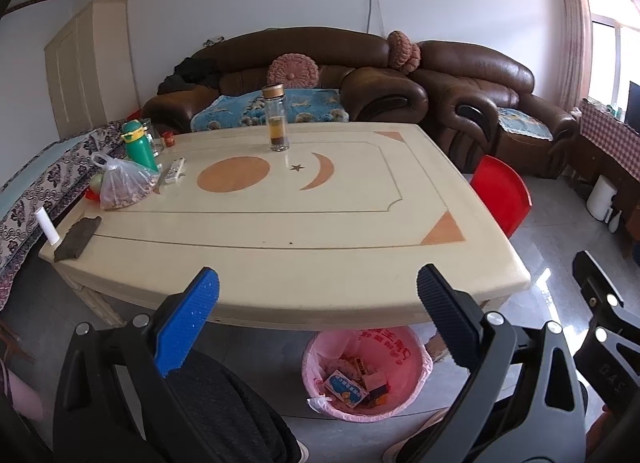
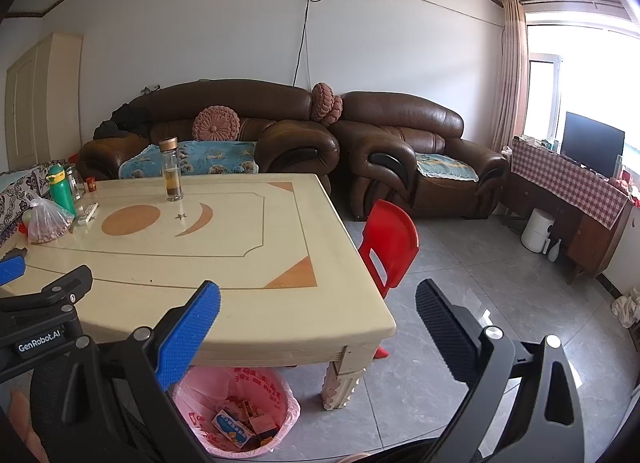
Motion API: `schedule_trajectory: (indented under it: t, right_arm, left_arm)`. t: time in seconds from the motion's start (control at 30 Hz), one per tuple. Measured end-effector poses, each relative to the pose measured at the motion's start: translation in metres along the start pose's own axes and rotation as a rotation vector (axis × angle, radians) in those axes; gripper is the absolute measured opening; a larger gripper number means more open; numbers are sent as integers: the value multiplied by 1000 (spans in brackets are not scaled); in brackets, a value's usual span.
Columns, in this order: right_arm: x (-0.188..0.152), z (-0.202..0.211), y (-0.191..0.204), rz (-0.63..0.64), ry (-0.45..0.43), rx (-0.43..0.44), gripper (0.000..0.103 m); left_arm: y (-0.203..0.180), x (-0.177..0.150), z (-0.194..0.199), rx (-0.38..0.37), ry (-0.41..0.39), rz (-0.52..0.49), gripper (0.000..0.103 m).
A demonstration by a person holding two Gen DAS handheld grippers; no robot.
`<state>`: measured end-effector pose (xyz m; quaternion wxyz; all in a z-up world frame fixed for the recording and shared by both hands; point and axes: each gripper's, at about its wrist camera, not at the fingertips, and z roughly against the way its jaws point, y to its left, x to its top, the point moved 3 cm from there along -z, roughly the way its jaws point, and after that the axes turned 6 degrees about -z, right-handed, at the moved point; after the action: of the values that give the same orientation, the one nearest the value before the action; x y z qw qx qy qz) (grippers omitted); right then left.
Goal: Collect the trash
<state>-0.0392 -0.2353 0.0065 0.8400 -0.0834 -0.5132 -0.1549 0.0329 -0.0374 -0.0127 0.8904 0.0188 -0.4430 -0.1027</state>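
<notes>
A pink-lined trash bin (image 1: pixel 366 373) stands on the floor under the table's near edge, holding small boxes and wrappers (image 1: pixel 348 385). The right wrist view shows the same bin (image 2: pixel 236 411) low and left of centre. My left gripper (image 1: pixel 318 293) hangs open over the near edge of the cream table (image 1: pixel 280 219), nothing between its fingers. My right gripper (image 2: pixel 318 305) is open too, empty, above the table's near right corner (image 2: pixel 360 327). The left gripper's body (image 2: pixel 44 319) shows at that view's left edge.
On the table stand a glass bottle (image 1: pixel 277 119), a green bottle (image 1: pixel 138 143), a plastic bag of food (image 1: pixel 122 183), a remote (image 1: pixel 175 170) and a dark cloth (image 1: pixel 78 237). A red chair (image 2: pixel 390 243) sits at the right side. Brown sofas (image 2: pixel 400 143) line the wall.
</notes>
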Motion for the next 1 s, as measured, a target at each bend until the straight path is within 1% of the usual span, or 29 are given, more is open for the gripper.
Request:
schedule_trajectory:
  t: [0.1, 0.27, 0.43, 1.0]
  right_arm:
    - [0, 0, 0, 0, 1, 0, 96]
    - [1, 0, 0, 0, 1, 0, 96]
    - [-2, -1, -2, -2, 2, 2, 96]
    - [-2, -2, -3, -4, -1, 2, 96]
  left_arm:
    - [-1, 0, 0, -21, 7, 3, 97]
    - [-1, 0, -1, -18, 23, 7, 97]
    - [0, 0, 0, -5, 21, 11, 97]
    - [-2, -2, 2, -3, 15, 0, 97]
